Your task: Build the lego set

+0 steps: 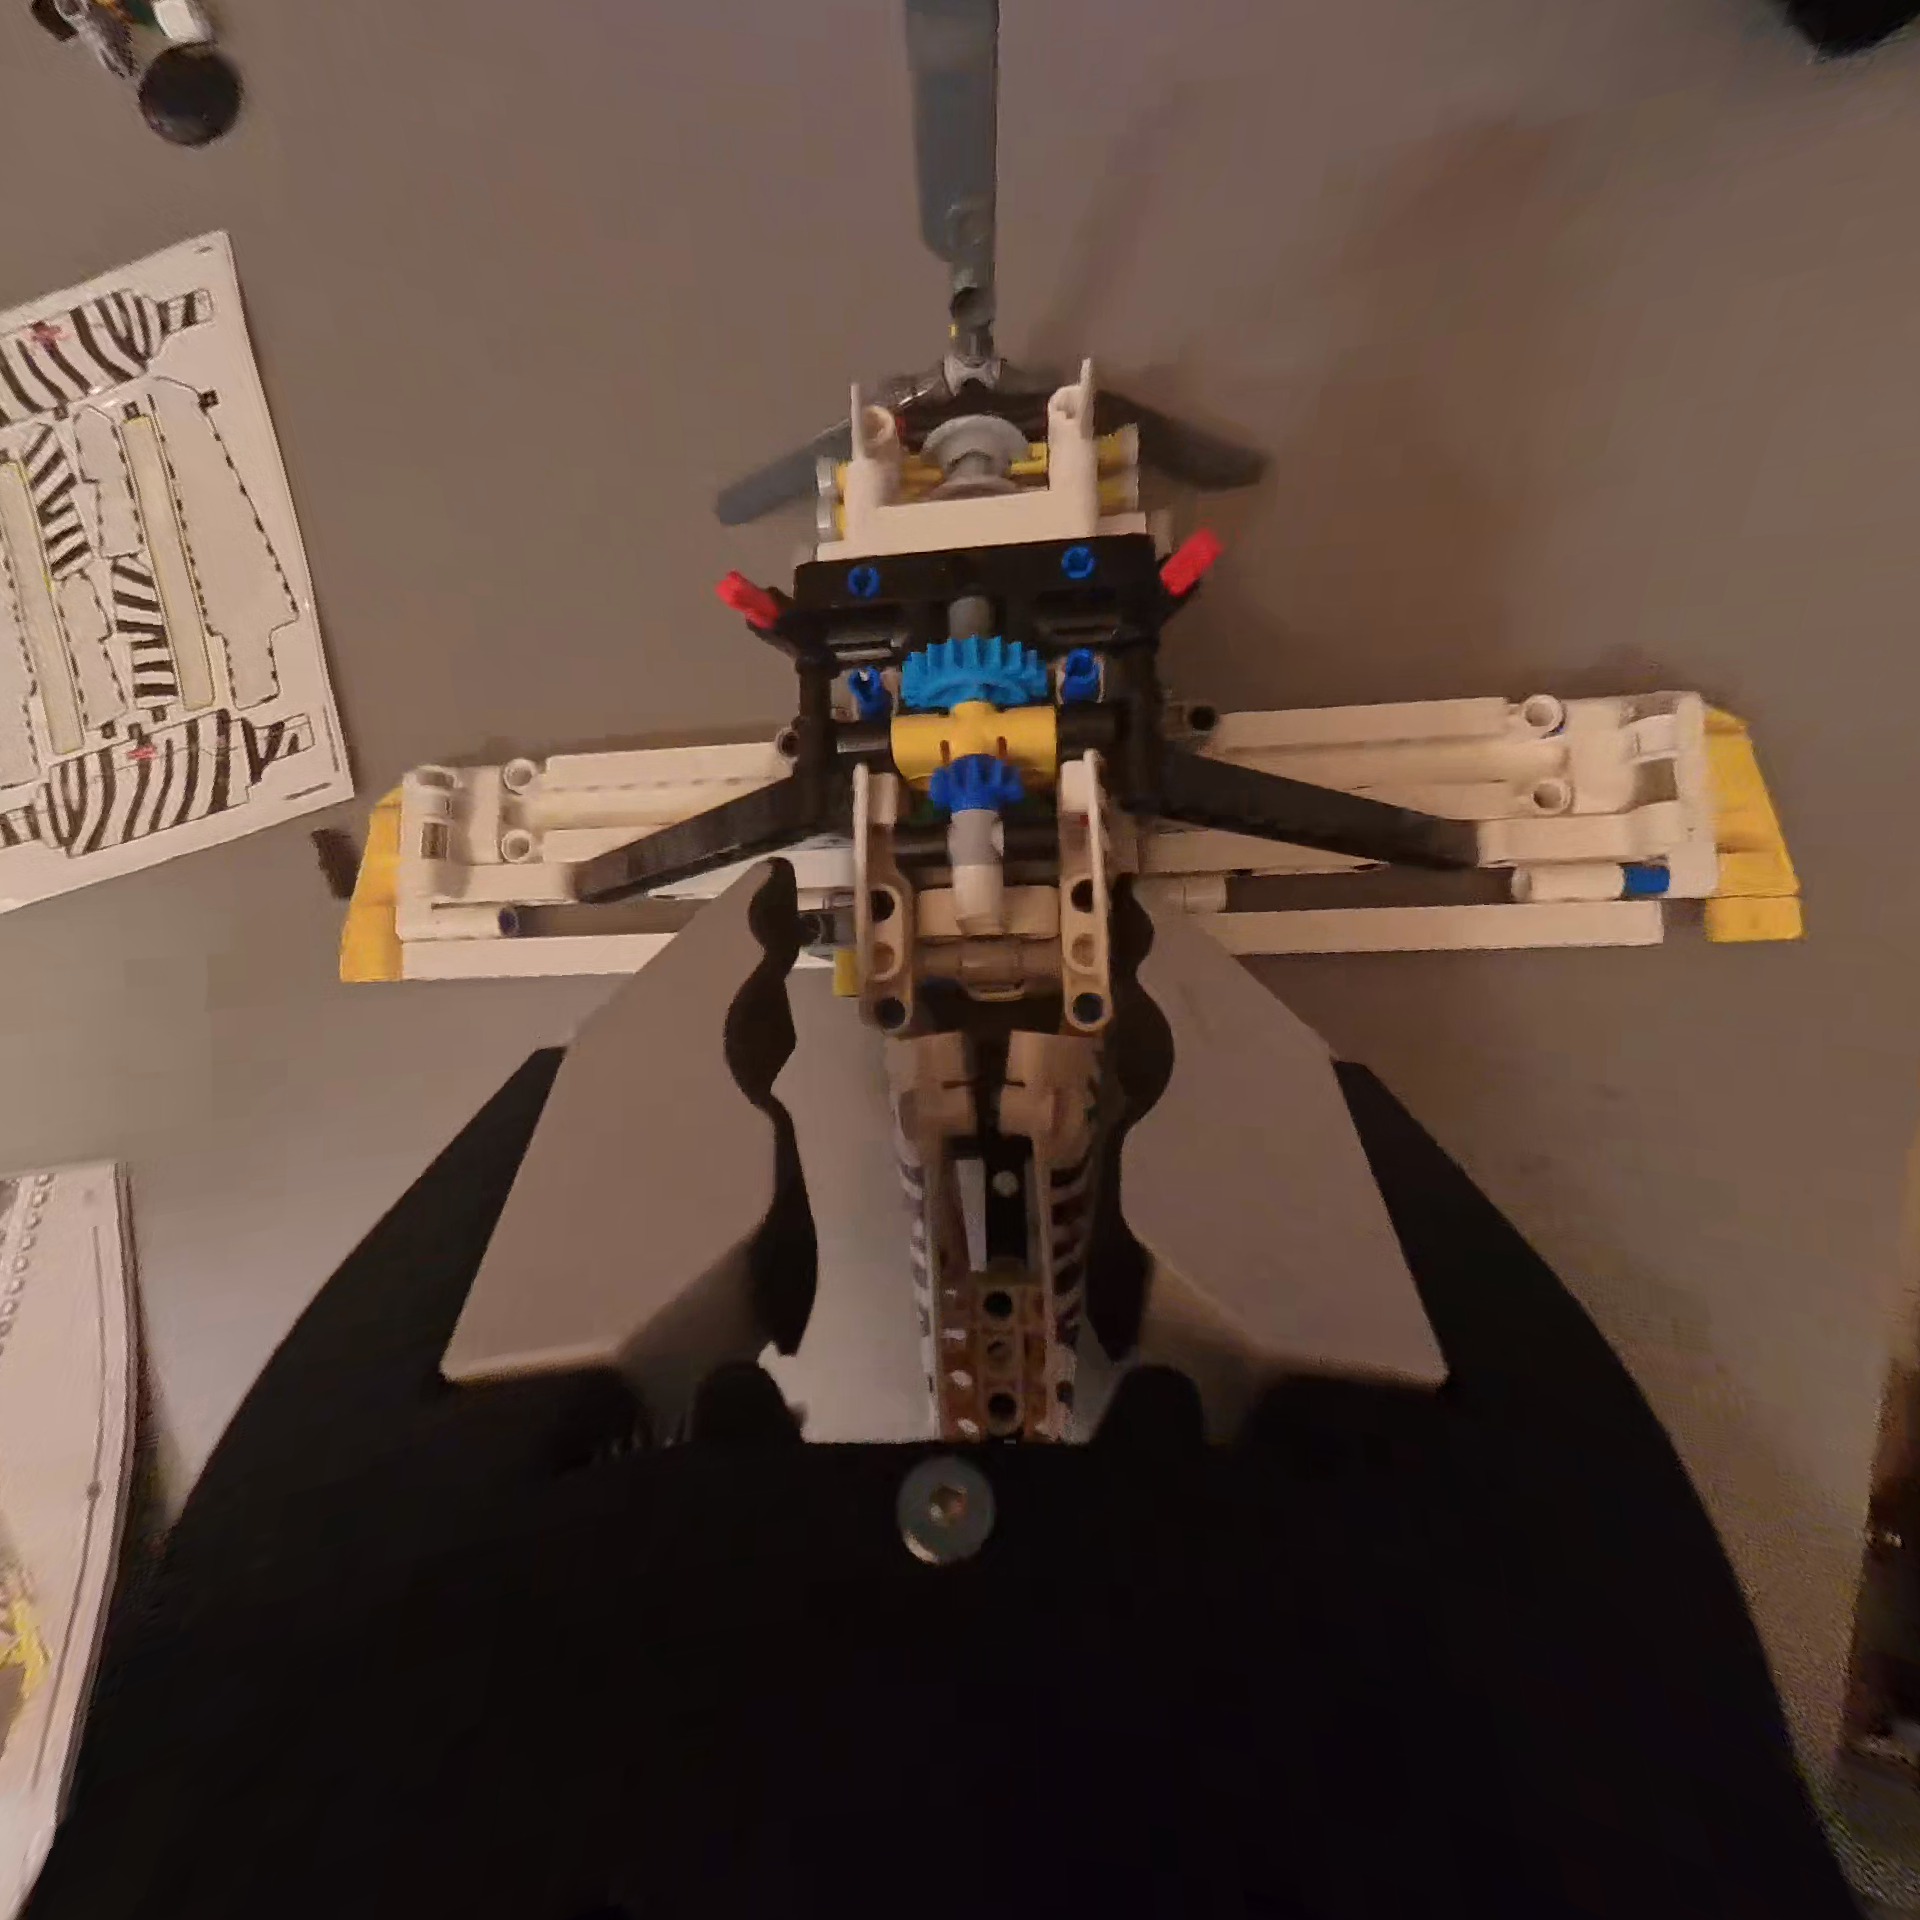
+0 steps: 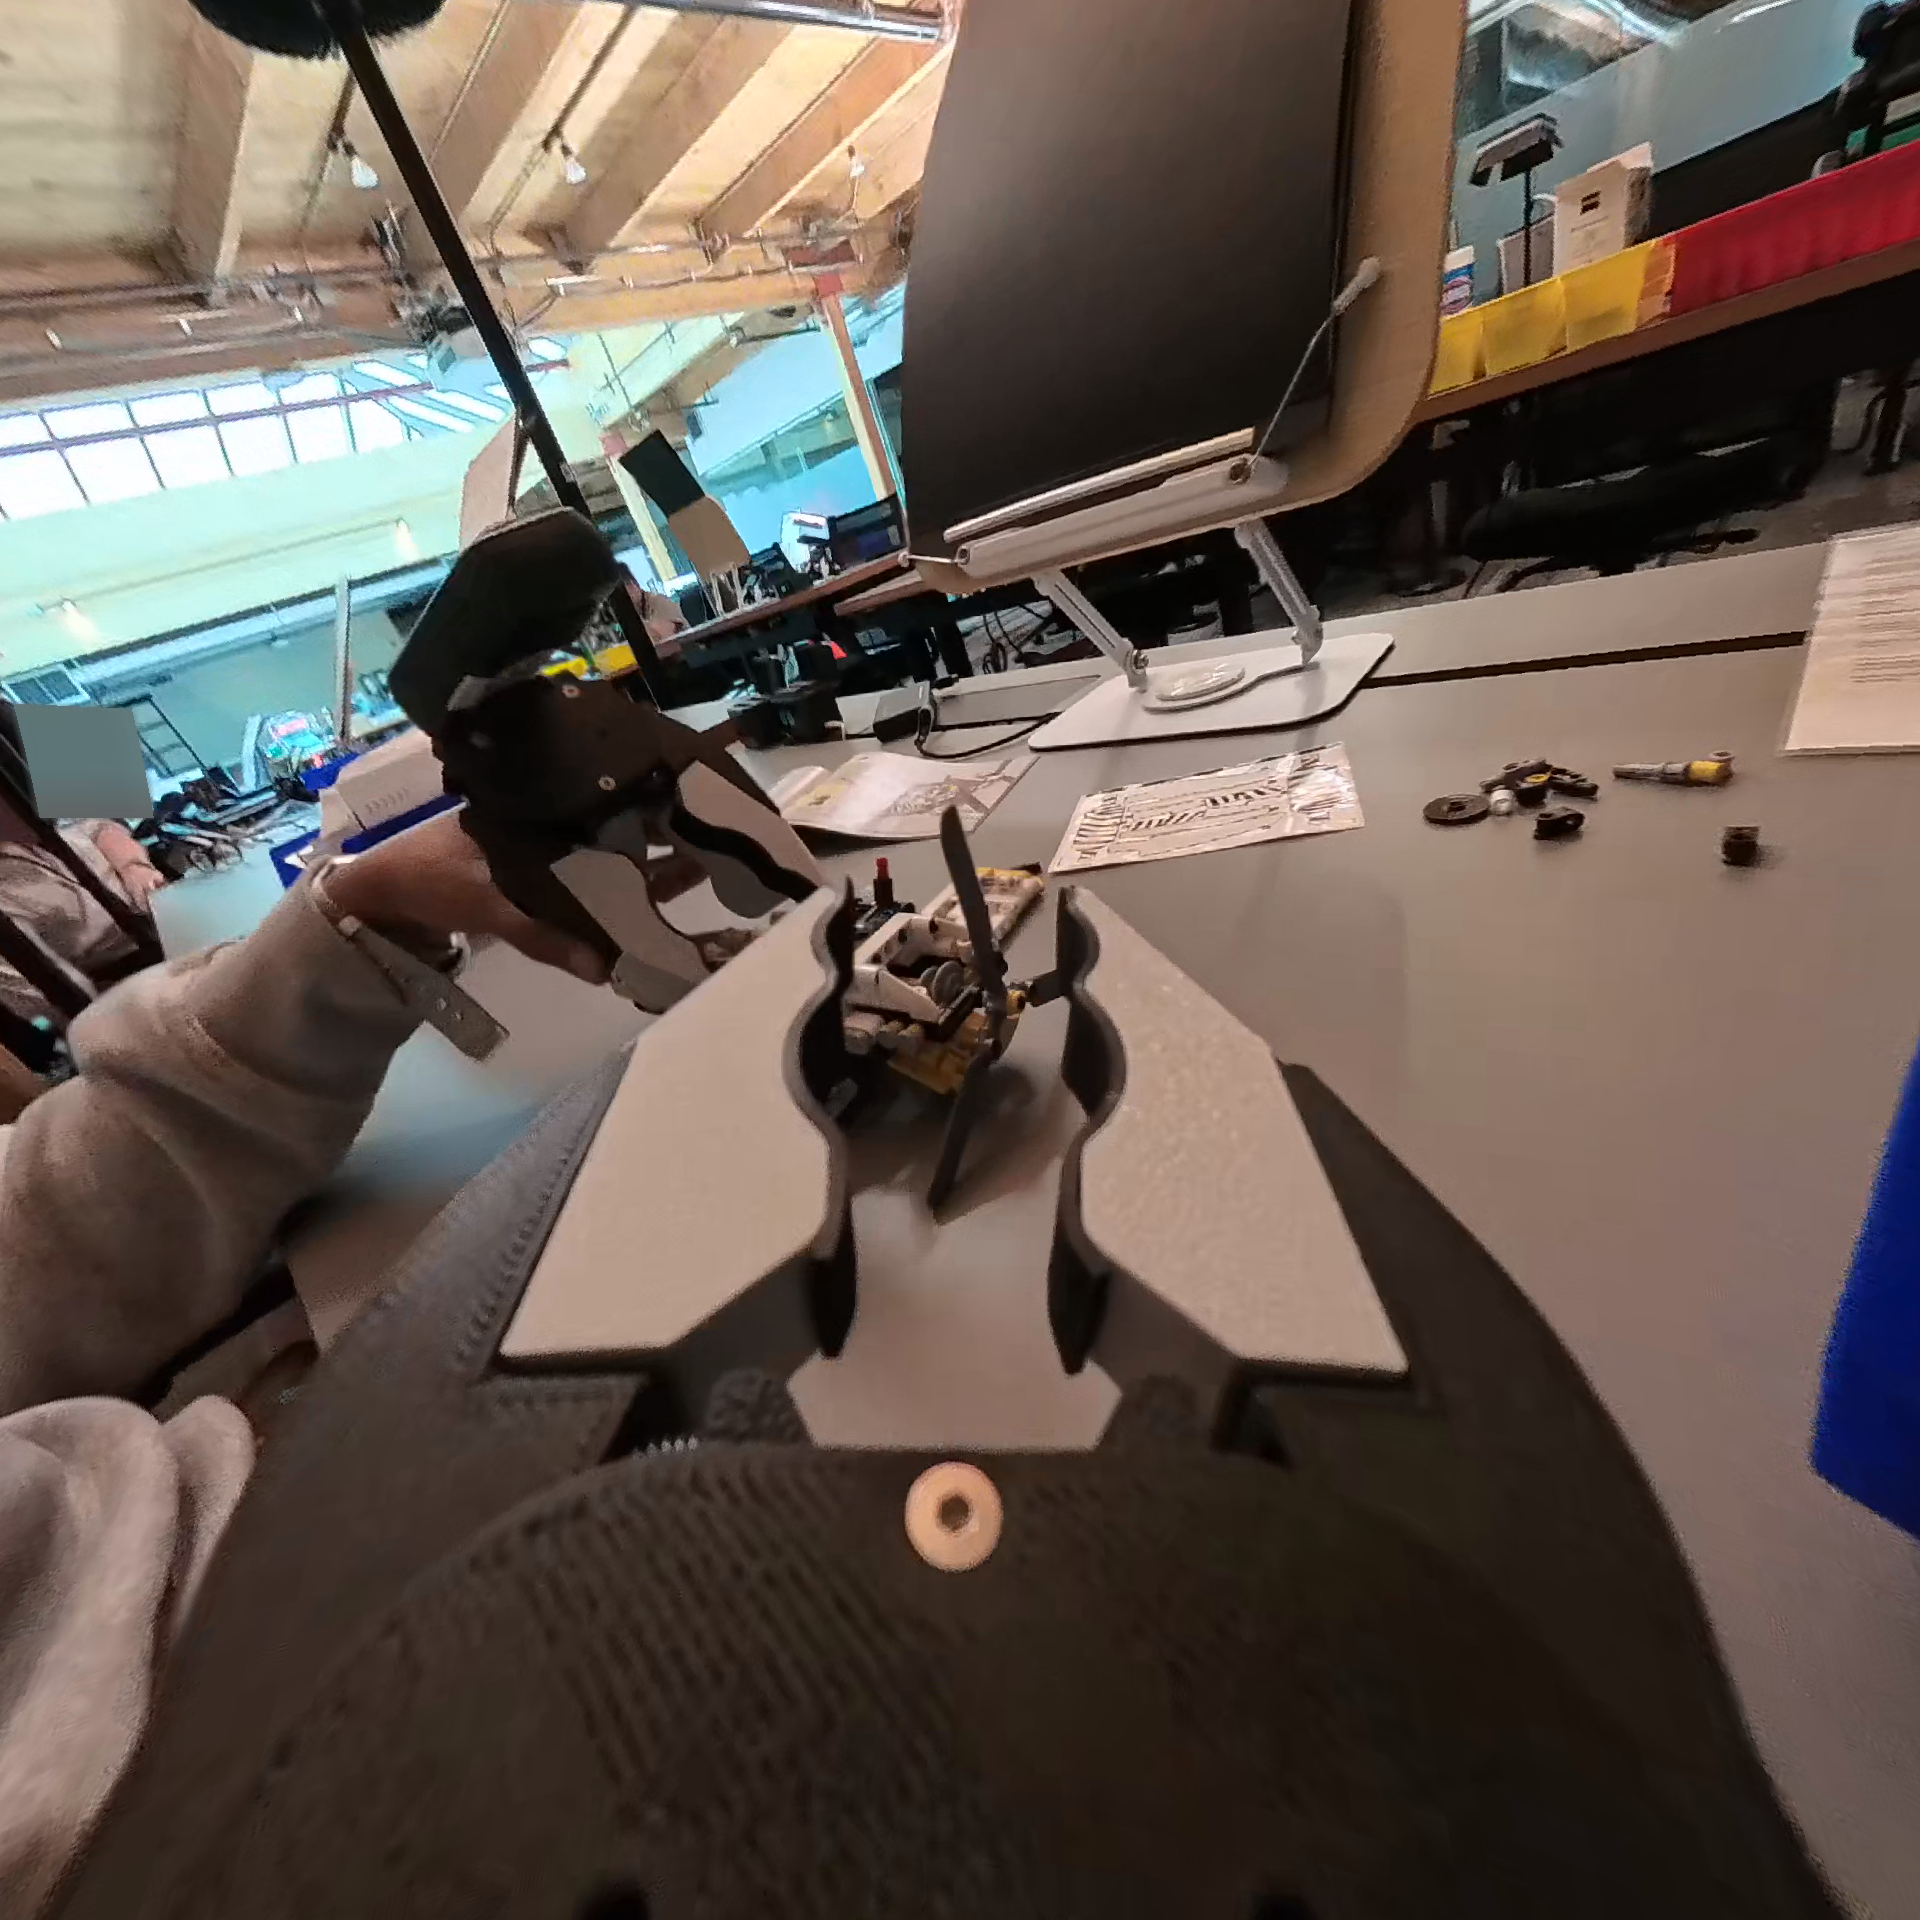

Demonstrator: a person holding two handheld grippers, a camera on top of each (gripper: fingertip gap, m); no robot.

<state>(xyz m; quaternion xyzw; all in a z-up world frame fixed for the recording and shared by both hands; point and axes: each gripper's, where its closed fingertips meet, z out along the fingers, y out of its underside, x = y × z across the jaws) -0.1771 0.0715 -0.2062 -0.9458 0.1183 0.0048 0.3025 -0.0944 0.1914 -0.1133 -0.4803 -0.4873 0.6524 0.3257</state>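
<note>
Lego plane [image 1: 966, 748], part-built, lies on the grey table [image 1: 1455, 312]. Left gripper [image 1: 961, 1039] is clamped on its tan tail. Right gripper [image 2: 951, 997], jaws apart, straddles the propeller [image 2: 977, 935]. Light, rigid, likely fragile; better held by the fuselage.

One lego plane [image 1: 971, 790], one sticker sheet [image 1: 135, 582], two grippers [image 1: 961, 935] [image 2: 951, 997]

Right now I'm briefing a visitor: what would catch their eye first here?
The lego plane mid-table, wings spread, blue gears showing; the left gripper straddles its tail. From the right view, its propeller sits between the open right gripper fingers. A striped sticker sheet lies left.
</note>
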